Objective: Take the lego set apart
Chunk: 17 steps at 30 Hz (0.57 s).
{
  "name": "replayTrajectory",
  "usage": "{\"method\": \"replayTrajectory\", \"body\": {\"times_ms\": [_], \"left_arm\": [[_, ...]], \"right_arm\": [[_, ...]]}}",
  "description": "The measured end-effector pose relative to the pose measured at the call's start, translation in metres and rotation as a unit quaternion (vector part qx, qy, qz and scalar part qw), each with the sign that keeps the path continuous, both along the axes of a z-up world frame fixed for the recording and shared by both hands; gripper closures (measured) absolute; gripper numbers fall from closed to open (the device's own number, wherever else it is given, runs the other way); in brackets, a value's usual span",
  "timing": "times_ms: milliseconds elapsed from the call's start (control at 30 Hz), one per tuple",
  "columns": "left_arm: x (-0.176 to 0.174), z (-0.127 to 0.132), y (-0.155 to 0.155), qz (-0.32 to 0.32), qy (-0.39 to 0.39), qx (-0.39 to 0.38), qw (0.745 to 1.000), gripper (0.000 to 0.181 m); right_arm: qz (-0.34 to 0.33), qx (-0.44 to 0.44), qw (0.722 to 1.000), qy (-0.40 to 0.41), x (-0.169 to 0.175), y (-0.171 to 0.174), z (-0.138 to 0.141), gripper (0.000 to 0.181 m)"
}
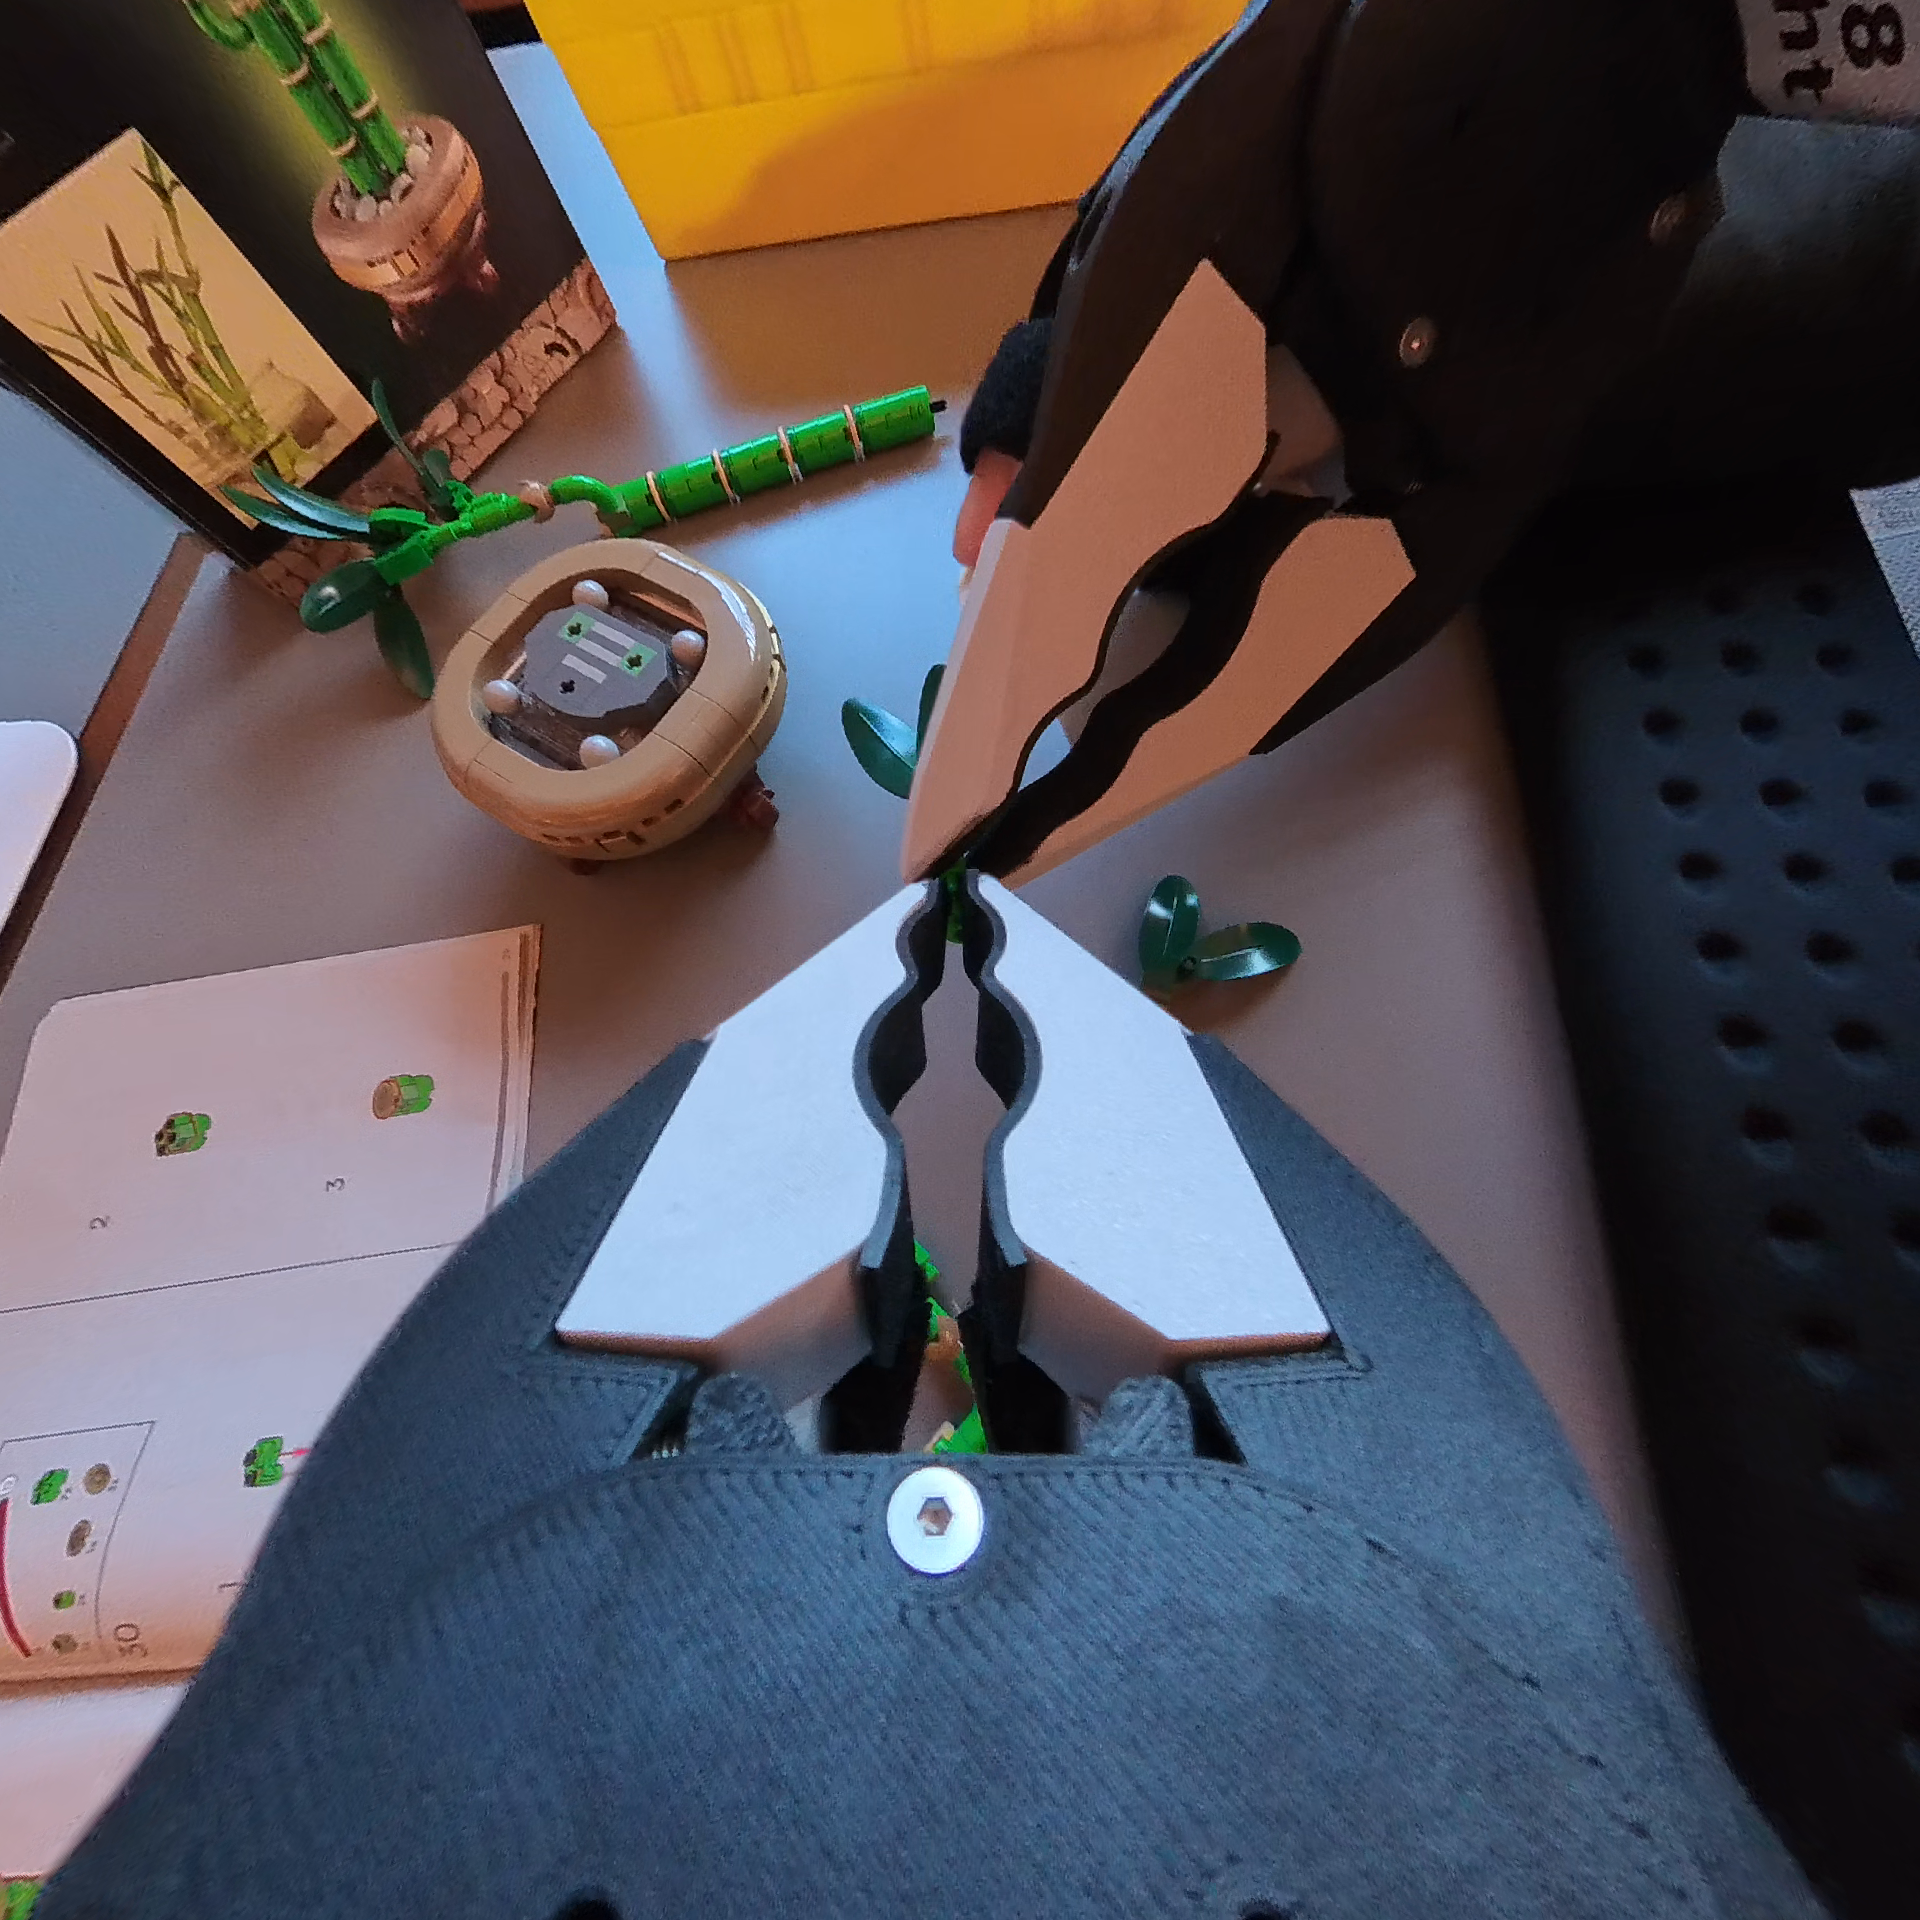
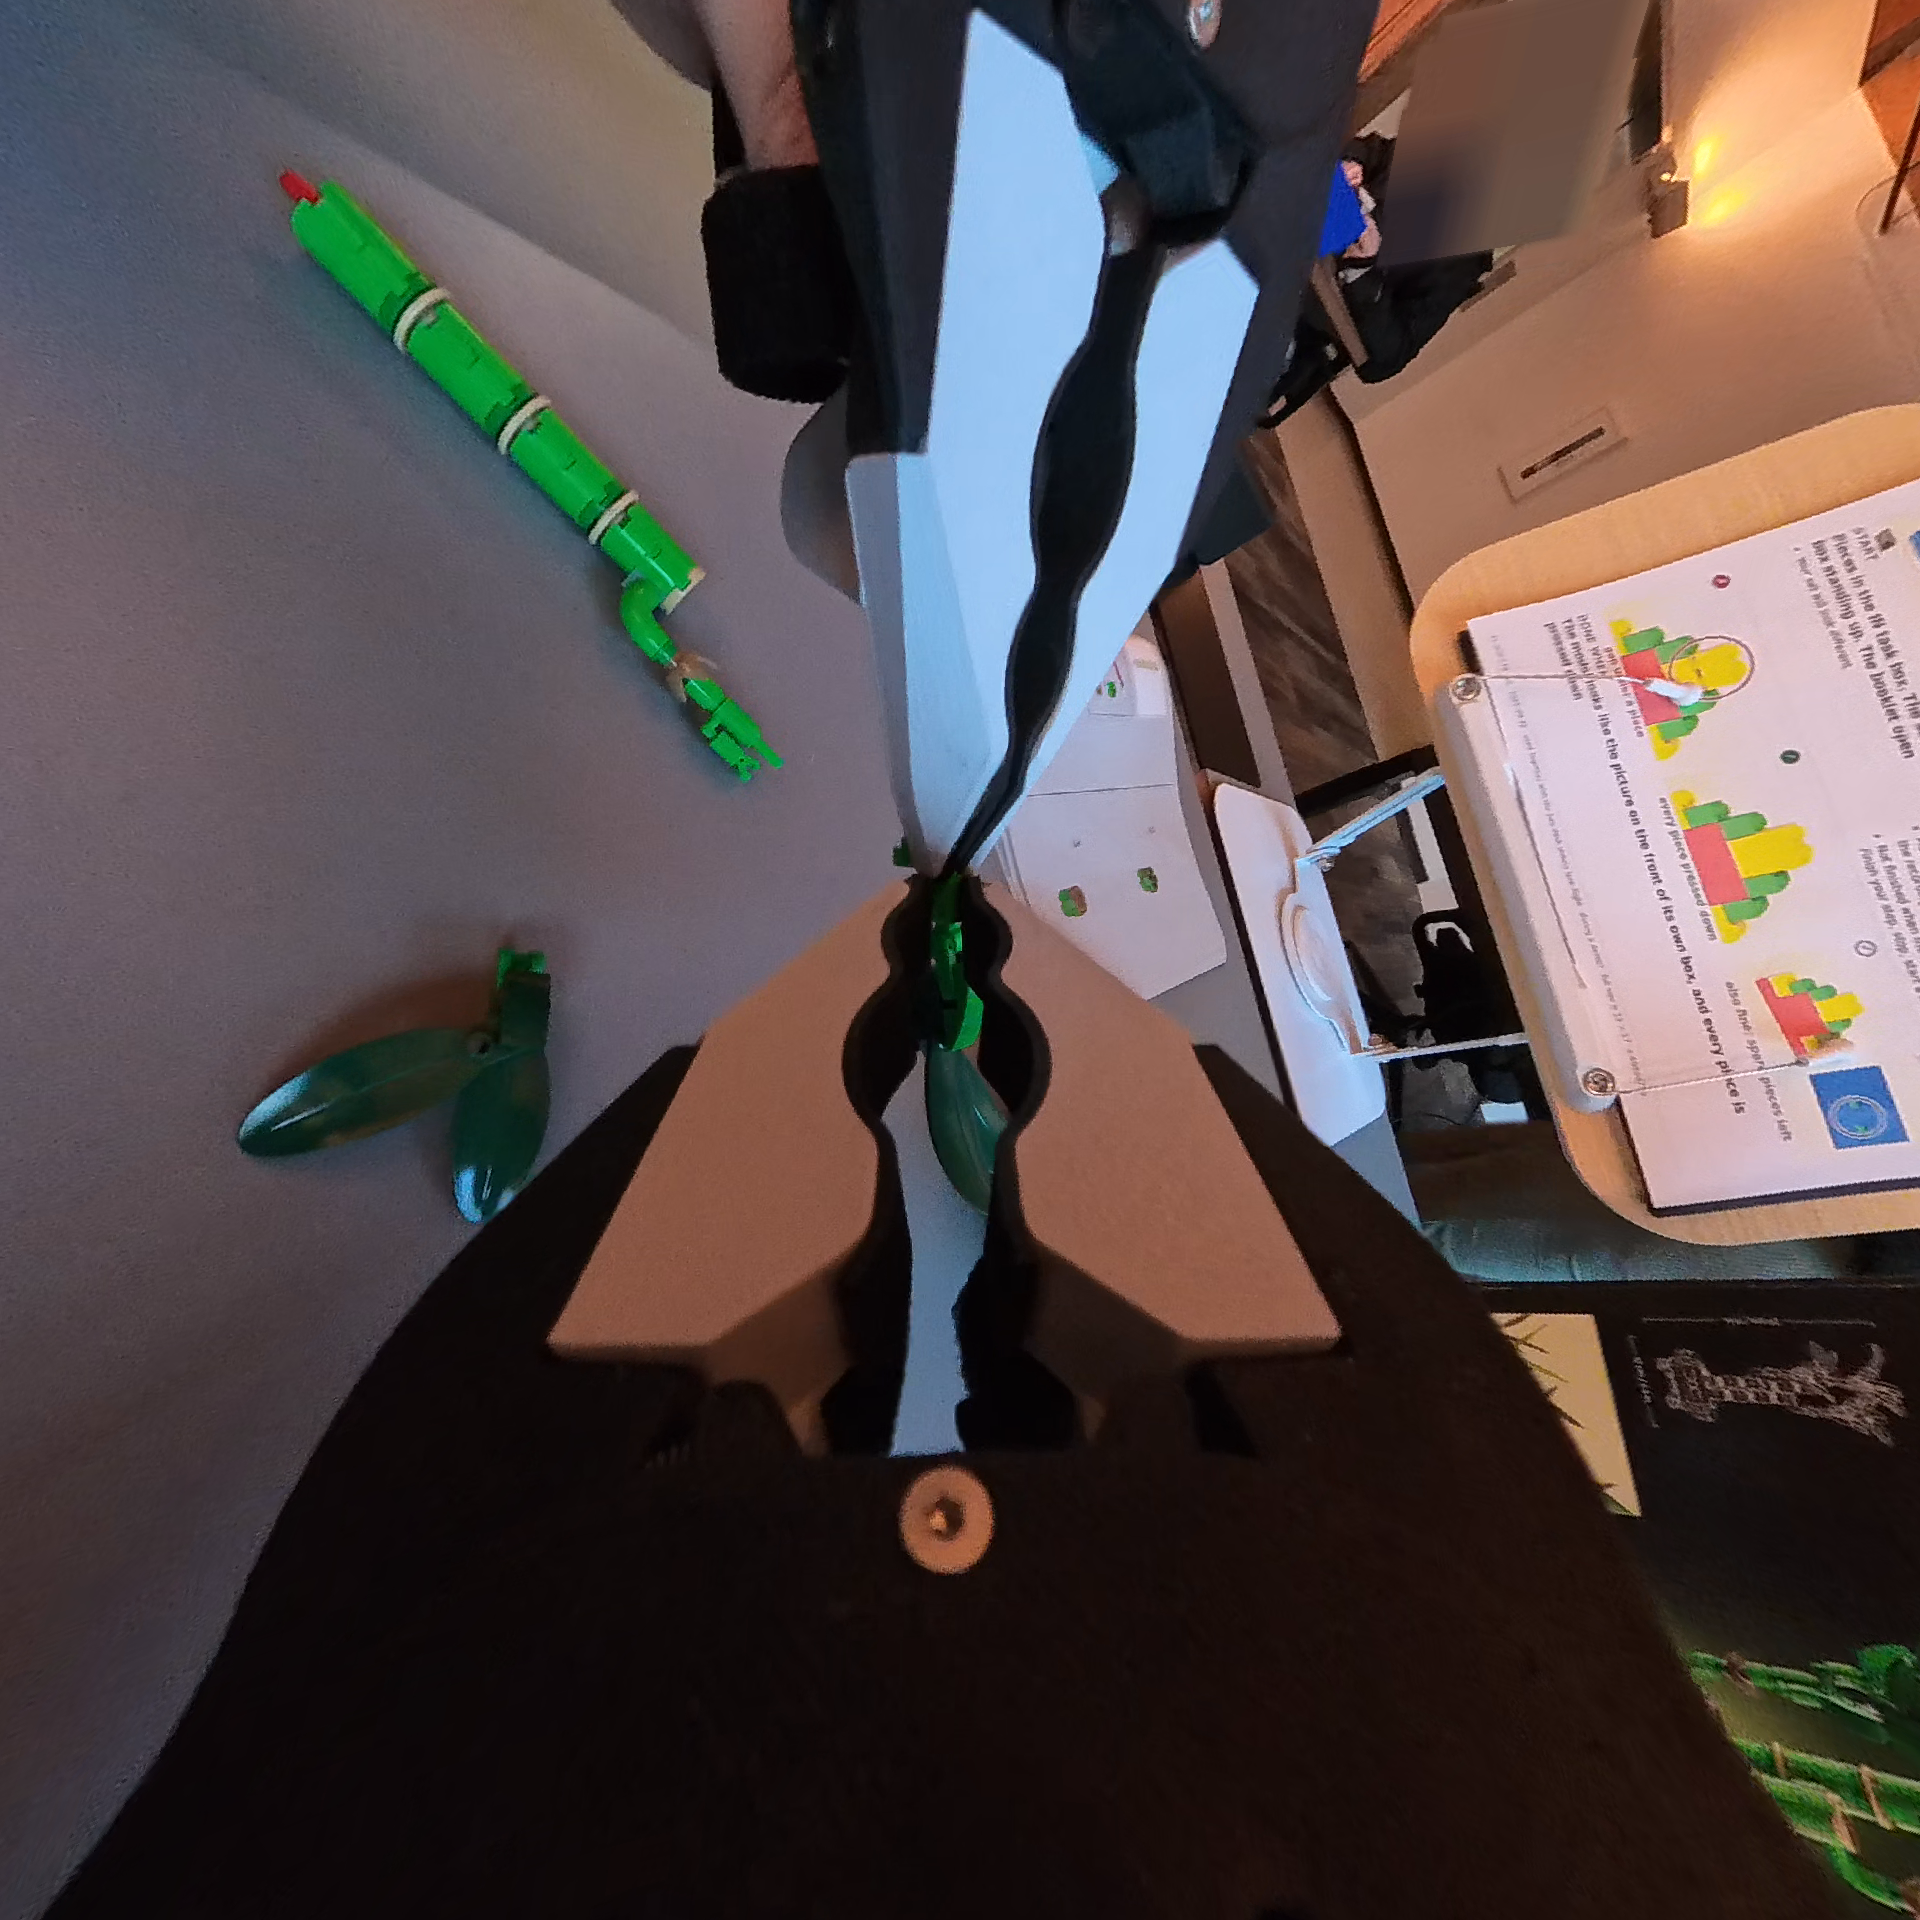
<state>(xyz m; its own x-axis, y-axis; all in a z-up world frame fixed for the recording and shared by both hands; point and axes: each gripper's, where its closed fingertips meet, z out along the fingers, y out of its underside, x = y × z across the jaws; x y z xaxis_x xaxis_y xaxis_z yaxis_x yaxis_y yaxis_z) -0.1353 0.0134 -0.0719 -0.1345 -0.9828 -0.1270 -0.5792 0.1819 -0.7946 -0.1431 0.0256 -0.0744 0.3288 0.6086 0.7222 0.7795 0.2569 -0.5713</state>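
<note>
My left gripper [image 1: 949,896] and my right gripper [image 2: 940,885] meet tip to tip above the table. Both are shut on one small green leaf sprig [image 2: 951,971]. In the right wrist view a dark green leaf [image 2: 961,1127] of the sprig hangs between my right jaws. In the left wrist view only a sliver of the sprig [image 1: 952,906] shows at the tips, with more green below the jaws. The right gripper [image 1: 961,860] comes in from the upper right there; the left gripper [image 2: 951,857] comes from the top in the right wrist view. The tan pot [image 1: 608,696] stands apart.
A green bamboo stalk [image 1: 727,468] with leaves lies behind the pot; another stalk [image 2: 488,405] lies on the table. Loose leaves [image 1: 1216,940] [image 2: 416,1081] lie nearby. The set's box [image 1: 260,260], a yellow bin [image 1: 883,104] and an open booklet [image 1: 260,1143] border the table. My left and right fingertips are right by each other. Left tips and right tips are each some 12 centimetres from the tan pot [image 1: 608,696].
</note>
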Motion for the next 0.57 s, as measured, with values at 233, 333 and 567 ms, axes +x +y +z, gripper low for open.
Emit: {"method": "replayTrajectory", "body": {"times_ms": [233, 333, 567], "left_arm": [[-0.001, -0.003, -0.002, -0.009, -0.01, -0.085, 0.996, 0.18], [-0.001, 0.001, -0.002, -0.012, -0.015, -0.088, 0.996, 0.18], [-0.003, 0.014, -0.006, -0.021, -0.028, -0.091, 0.995, 0.181]], "right_arm": [[0.011, -0.006, 1.0, -0.012, 0.003, -0.002, -0.005, 0.177], [0.01, 0.004, 1.0, -0.017, 0.003, -0.003, -0.001, 0.176], [0.011, 0.029, 0.999, -0.015, 0.006, -0.008, 0.013, 0.176]]}}
